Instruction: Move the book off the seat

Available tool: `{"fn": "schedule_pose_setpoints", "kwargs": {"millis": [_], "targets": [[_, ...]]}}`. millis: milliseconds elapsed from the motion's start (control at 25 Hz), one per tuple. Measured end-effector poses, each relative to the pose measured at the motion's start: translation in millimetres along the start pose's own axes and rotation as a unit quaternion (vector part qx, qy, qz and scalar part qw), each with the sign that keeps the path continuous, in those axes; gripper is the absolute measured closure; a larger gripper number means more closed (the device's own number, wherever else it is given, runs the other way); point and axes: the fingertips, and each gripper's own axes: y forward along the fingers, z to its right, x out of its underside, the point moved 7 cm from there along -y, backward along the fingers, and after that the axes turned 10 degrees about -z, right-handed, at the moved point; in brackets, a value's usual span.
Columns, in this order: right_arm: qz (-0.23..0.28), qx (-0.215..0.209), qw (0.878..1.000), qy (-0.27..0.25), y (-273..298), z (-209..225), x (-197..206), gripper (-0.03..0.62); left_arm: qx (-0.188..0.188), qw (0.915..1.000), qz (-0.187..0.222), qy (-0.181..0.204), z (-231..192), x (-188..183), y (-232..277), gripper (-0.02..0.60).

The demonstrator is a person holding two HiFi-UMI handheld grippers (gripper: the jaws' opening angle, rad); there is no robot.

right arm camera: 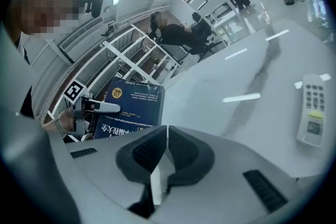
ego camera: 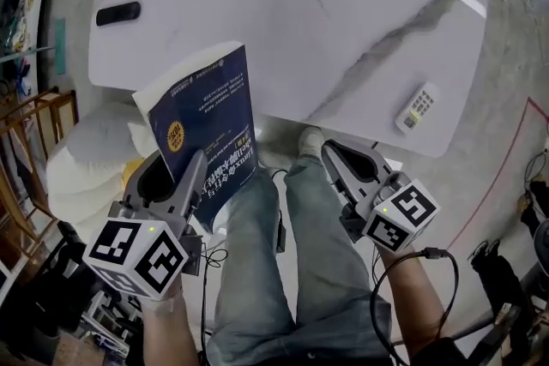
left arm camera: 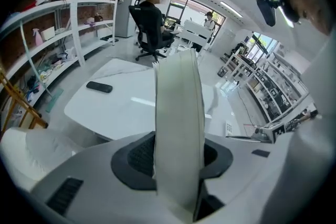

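Nearest, in the head view, the left gripper [ego camera: 180,174] is seen clamped on the lower part of the book [ego camera: 208,120]. The blue cover is turned up towards the camera, and the book is held in the air, clear of the white seat [ego camera: 86,163], with its top overlapping the near edge of the counter [ego camera: 326,21]. That cover is not shown by the left gripper view; there only the pale page edge is seen, standing upright between the jaws and pressed from both sides. The right gripper [ego camera: 336,157] is held beside the person's legs [ego camera: 292,253]. Its jaws are closed together with nothing between them — this is confirmed by its own view, where the book's cover and the left gripper are also caught from the side. Further off, a black remote [ego camera: 117,13] and a white remote [ego camera: 418,107] lie well apart on the counter. Farthest — in the gripper views only — shelves [left arm camera: 58,18] and a seated person [left arm camera: 149,16] are seen.
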Motion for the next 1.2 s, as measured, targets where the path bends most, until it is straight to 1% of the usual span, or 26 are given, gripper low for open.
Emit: {"fn": "schedule_pose_setpoints", "kwargs": {"millis": [120, 280, 520, 680, 840, 1000, 1200], "targets": [[0.009, 0.012, 1.000, 0.011, -9, 1, 0, 0.580, 0.006, 0.9998, -0.010, 0.018, 5, -17, 10, 0.411], [0.029, 0.039, 0.999, 0.025, -11, 10, -6, 0.580, 0.021, 0.9982, -0.025, 0.050, 6, -46, 39, 0.411], [0.073, 0.082, 0.992, 0.059, -11, 4, -22, 0.580, 0.034, 0.9912, -0.047, 0.119, 5, -86, 62, 0.411], [0.101, 0.101, 0.986, 0.081, -3, -8, -35, 0.580, 0.049, 0.9867, -0.059, 0.144, -1, -110, 72, 0.411], [0.113, 0.106, 0.983, 0.094, 9, -20, -41, 0.580, 0.074, 0.9832, -0.071, 0.151, -4, -130, 82, 0.411], [0.119, 0.117, 0.981, 0.100, 17, -24, -46, 0.580, 0.102, 0.9815, -0.083, 0.140, -4, -148, 99, 0.411], [0.139, 0.136, 0.972, 0.131, 20, -16, -50, 0.580, 0.126, 0.9784, -0.102, 0.129, -4, -167, 124, 0.411]]}}
